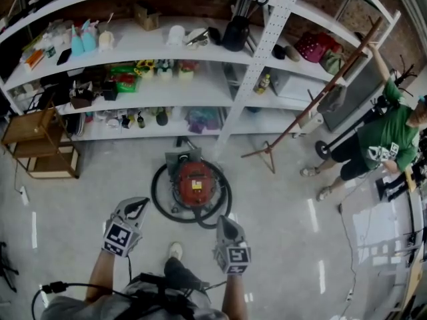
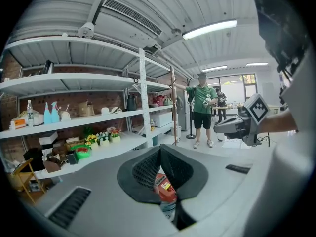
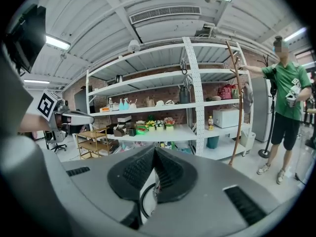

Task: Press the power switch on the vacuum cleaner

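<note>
head view: red vacuum cleaner (image 1: 195, 182) on the floor, ringed by its black hose (image 1: 155, 193); left gripper (image 1: 137, 209) at its 8 o'clock, right gripper (image 1: 225, 224) at 5 o'clock, neither touching. left gripper view: jaw tips meet, holding nothing. right gripper view: likewise closed and empty.

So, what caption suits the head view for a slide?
Red vacuum on the floor before shelves, left gripper and right gripper aimed at it, jaws shut.
</note>
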`<move>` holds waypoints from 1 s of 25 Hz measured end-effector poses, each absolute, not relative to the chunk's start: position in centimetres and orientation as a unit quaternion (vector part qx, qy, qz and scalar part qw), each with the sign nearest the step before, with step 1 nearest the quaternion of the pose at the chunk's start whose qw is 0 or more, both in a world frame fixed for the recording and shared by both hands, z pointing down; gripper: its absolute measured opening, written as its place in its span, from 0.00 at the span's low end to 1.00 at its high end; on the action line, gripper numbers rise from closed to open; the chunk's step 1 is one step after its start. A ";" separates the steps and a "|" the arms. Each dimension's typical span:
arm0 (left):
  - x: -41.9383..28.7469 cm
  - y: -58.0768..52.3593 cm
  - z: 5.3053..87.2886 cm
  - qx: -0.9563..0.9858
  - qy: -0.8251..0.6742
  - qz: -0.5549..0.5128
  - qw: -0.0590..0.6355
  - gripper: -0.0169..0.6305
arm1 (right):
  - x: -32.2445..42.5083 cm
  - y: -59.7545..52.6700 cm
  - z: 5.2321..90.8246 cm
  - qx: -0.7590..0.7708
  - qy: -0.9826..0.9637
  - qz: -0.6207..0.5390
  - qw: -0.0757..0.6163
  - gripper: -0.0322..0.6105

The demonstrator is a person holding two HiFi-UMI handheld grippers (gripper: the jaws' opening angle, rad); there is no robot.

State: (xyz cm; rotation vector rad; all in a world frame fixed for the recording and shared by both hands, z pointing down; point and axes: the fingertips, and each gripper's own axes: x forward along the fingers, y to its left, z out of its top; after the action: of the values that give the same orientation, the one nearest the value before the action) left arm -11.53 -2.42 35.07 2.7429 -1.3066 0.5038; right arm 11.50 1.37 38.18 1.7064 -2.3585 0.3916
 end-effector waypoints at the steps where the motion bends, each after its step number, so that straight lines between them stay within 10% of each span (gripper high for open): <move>1: -11.5 -2.8 35.2 0.890 -0.424 0.166 0.033 0.04 | 11.6 0.9 38.2 0.577 -0.799 0.133 0.102 0.07; 25: -9.0 -10.1 38.2 0.896 -0.402 0.185 0.037 0.04 | 12.1 -5.7 41.7 0.566 -0.801 0.159 0.117 0.07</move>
State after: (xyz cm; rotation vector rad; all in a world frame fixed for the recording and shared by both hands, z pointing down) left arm -9.00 -10.12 38.21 2.7508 -1.2343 0.5686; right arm 12.13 -5.65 41.75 1.6555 -2.3427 0.4655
